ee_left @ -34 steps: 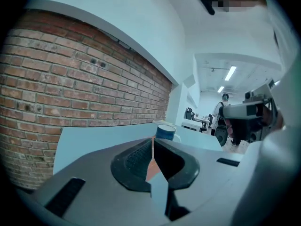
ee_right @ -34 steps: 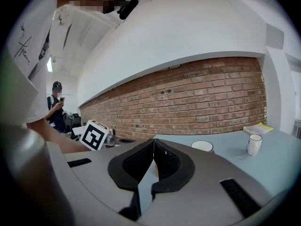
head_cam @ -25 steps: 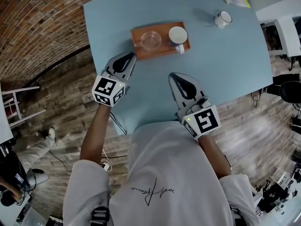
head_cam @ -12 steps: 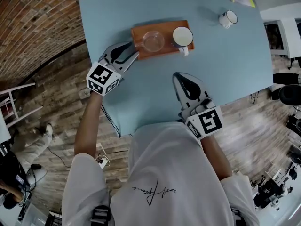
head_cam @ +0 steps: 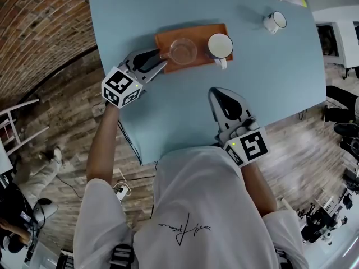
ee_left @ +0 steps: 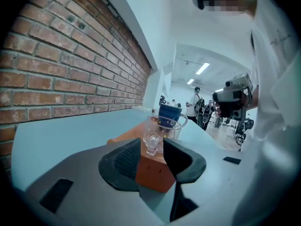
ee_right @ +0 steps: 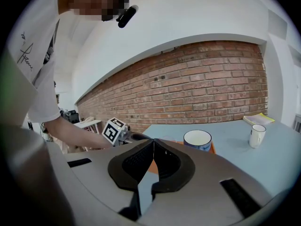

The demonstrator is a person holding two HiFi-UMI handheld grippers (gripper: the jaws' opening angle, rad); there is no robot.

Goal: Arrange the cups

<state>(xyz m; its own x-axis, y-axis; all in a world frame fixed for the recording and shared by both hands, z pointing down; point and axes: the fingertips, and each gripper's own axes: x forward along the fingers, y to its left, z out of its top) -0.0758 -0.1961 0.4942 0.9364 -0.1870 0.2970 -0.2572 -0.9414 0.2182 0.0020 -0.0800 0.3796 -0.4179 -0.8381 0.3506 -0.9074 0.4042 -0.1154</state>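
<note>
Glass cup (head_cam: 182, 51) just beyond left gripper (head_cam: 164, 60)

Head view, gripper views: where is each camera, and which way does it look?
Head view: on the head, looking down at table, shirt, left gripper, right gripper.
Left gripper view: rides it, looking along just-opened jaws astride the tray corner to the glass cup; shirt shows.
Right gripper view: rides it, along shut jaws toward the brick wall; left arm shows.
Both gripper views share the blue mug.
</note>
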